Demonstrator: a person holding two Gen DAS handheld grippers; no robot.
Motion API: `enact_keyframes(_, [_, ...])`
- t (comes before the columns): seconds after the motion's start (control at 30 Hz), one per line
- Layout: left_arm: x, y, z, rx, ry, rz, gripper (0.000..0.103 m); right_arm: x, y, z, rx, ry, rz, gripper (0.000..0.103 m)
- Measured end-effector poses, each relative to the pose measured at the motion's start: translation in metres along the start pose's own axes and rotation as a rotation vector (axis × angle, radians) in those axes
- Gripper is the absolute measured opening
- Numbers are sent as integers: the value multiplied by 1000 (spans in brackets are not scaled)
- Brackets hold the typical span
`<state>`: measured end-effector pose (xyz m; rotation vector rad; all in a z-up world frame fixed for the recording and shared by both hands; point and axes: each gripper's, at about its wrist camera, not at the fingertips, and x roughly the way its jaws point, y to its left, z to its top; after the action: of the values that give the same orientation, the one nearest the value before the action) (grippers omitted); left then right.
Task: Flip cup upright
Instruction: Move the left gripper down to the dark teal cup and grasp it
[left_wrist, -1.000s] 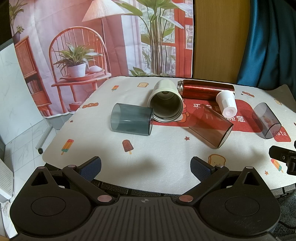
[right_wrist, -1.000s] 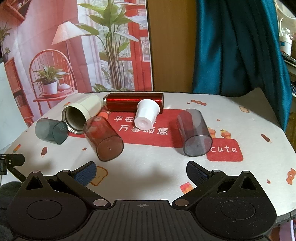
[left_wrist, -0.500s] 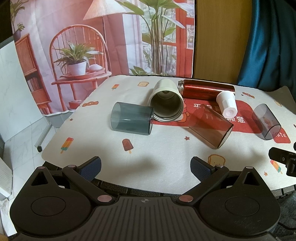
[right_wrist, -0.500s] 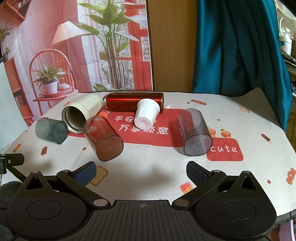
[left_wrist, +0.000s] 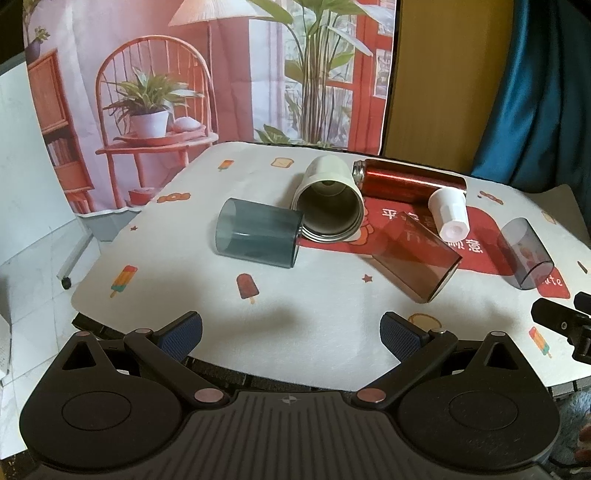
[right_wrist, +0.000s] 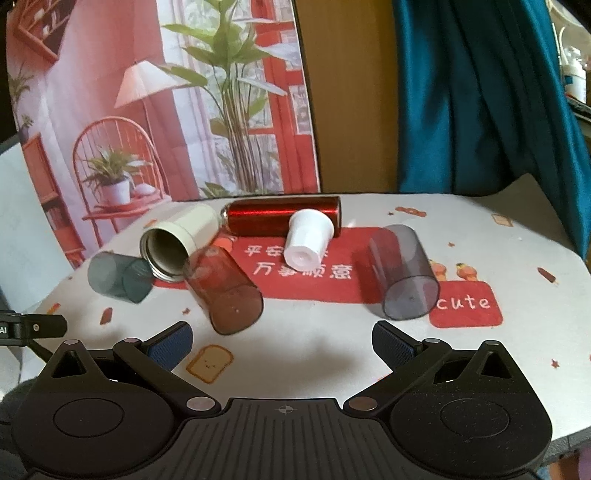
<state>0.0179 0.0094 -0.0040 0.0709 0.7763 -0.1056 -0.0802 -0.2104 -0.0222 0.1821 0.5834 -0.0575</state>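
Several cups lie on their sides on the table. A blue-grey clear cup (left_wrist: 258, 236) (right_wrist: 118, 277) lies at the left, next to a cream cup (left_wrist: 328, 206) (right_wrist: 177, 243). A brown clear cup (left_wrist: 417, 254) (right_wrist: 225, 291) lies in the middle. A small white cup (left_wrist: 448, 214) (right_wrist: 306, 240) rests against a red metal bottle (left_wrist: 410, 181) (right_wrist: 280, 218). A grey clear cup (left_wrist: 524, 251) (right_wrist: 402, 273) lies at the right. My left gripper (left_wrist: 291, 331) and right gripper (right_wrist: 282, 341) are open and empty, above the table's near edge.
The table (left_wrist: 314, 317) (right_wrist: 332, 350) has a white cloth with a red patch. A printed backdrop (left_wrist: 184, 74) hangs behind, with a blue curtain (right_wrist: 480, 92) at the right. The right gripper's side shows at the left wrist view's right edge (left_wrist: 561, 325).
The left wrist view has shifted slightly, so the cups sit a little lower in it. The right gripper has barely moved. Both stay open.
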Motion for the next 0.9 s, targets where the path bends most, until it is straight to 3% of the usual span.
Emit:
enact_keyframes(0.2, [15, 14, 14, -76, 35, -36, 103, 7, 4, 6, -31, -37, 28, 103])
enact_keyframes(0.33, [37, 26, 30, -156, 80, -43, 103, 22, 5, 15, -46, 9, 76, 103])
enact_keyframes(0.4, [49, 31, 38, -202, 117, -31, 103, 30, 10, 20, -83, 16, 54, 103])
enact_keyframes(0.53, [73, 44, 52, -340, 175, -22, 103, 38, 15, 25, -121, -25, 33, 103])
enact_keyframes(0.7, [89, 57, 63, -488, 159, 25, 103, 47, 13, 19, -121, -9, 43, 103])
enact_keyframes(0.9, [117, 75, 73, -790, 171, -37, 101, 56, 5, 11, -87, 18, 60, 103])
